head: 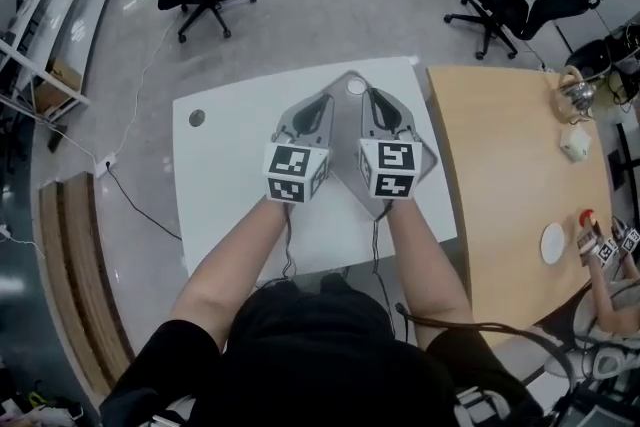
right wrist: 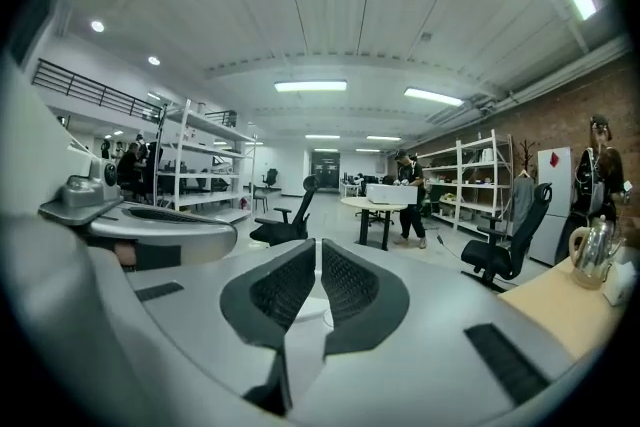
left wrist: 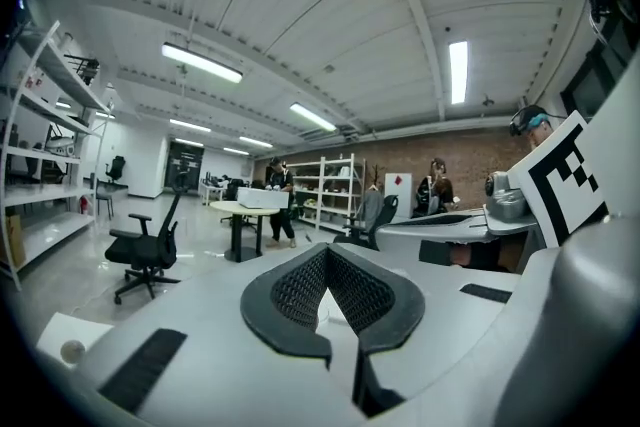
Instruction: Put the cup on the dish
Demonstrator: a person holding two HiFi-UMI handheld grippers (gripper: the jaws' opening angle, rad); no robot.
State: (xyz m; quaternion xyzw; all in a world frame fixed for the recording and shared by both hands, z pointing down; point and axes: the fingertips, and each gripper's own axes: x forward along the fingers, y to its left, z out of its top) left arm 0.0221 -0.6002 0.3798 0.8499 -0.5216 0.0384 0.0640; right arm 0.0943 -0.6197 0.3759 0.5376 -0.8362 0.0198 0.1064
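Left tongs (left wrist: 326,253) and right tongs (right wrist: 317,245) both closed, empty, over the white tabletop (head: 225,185). Grasp not yet begun, I reckon; next, open and reach.

2 claws (head: 330,97) (head: 372,95), 2 tbls (head: 215,175) (head: 500,175), 1 kettle (head: 578,93)

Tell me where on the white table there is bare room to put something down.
The white table is bare along its left side, from the grey round disc to the near edge. The middle is crowded: the left gripper and right gripper hang over it, and a white round object sits at the far edge.
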